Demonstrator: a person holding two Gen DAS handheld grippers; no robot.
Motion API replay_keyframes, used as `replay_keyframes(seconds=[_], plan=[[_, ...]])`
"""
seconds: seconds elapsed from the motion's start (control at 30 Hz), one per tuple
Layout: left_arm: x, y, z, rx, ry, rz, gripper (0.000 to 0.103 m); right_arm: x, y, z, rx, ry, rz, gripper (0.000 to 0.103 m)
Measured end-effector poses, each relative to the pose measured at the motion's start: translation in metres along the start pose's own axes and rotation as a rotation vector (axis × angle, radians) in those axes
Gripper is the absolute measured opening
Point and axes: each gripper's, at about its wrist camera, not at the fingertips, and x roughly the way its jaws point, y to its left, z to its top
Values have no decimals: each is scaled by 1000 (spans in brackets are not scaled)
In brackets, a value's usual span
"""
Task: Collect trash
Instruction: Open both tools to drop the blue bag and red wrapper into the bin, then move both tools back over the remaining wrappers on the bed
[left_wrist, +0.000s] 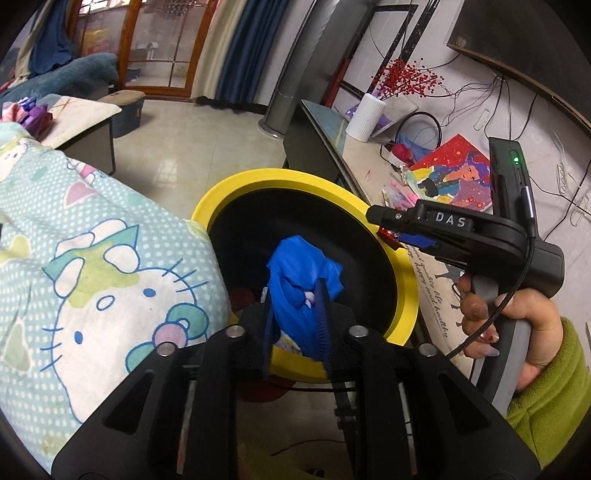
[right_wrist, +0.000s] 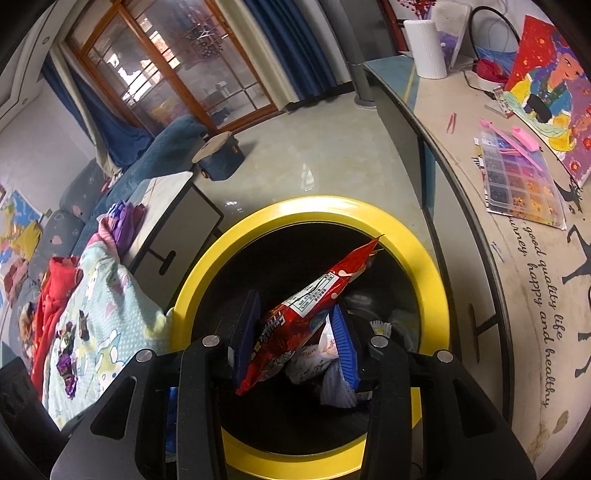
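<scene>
left gripper (left_wrist: 295, 325): closed on a crumpled blue bag (left_wrist: 301, 275), its blue pads pinching the bag from both sides, held over the mouth of the bin.
right gripper (right_wrist: 295, 332): clamped on a red snack wrapper (right_wrist: 314, 299); the wrapper stands tilted, its upper end pointing up and to the right, also over the bin's opening. seen from the left wrist camera, this gripper (left_wrist: 388, 225) reaches in from the right, with its tips at the bin's rim.
right hand (left_wrist: 517, 325): wraps the grey handle of the right gripper, green sleeve at the wrist.
bin (right_wrist: 207, 273): round, yellow rim, black inside; it stands on the floor between the patterned blanket (left_wrist: 92, 258) and the curved table (right_wrist: 517, 277).
inside the bin: some pale paper and fabric scraps (right_wrist: 325, 354) lie at the bottom.
table top: a white ribbed vase (right_wrist: 426, 48), a colourful picture (right_wrist: 546, 77) and a bead tray (right_wrist: 521, 184).
</scene>
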Motion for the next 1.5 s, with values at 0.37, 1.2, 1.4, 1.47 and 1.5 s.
replay_keyframes(seconds=[0.37,1.2,1.4,1.47,1.5], plan=[[-16,10,-1,-60,-41,-10,84,-4,-6,3,38,-28,-32,63],[-76,32,-3,-107,-182,144,92,-41,62,-4,-176,-157,-33,70],[-94,40,-5,-126,-216,184,92,-48,88,-14,-231,-163,-8,73],[-101,42,-6,-132,-229,191,92,-51,97,-17,-254,-165,4,73],[-104,44,-6,-135,-237,194,92,-53,103,-19,-269,-170,5,74]])
